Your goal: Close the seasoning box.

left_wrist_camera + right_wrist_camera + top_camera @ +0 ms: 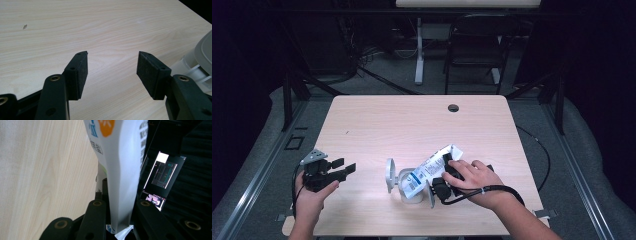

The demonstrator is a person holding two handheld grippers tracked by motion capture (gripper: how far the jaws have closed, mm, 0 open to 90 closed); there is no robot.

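One desk [377, 120] carries one white pouch [432, 169] and one white holder [404, 184]; two tools [343, 169] [439, 186], one chair [474, 45] behind.

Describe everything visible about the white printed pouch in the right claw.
The white soft plastic pouch with blue print and an orange mark looks like a flexible packet. It is tilted, its lower end down at the white round container, its sealed flat end raised toward the table's far right. The right claw is shut on it, both black jaws pressing its sides near one end, and the pouch narrows there. No part of it rests on the light wooden table.
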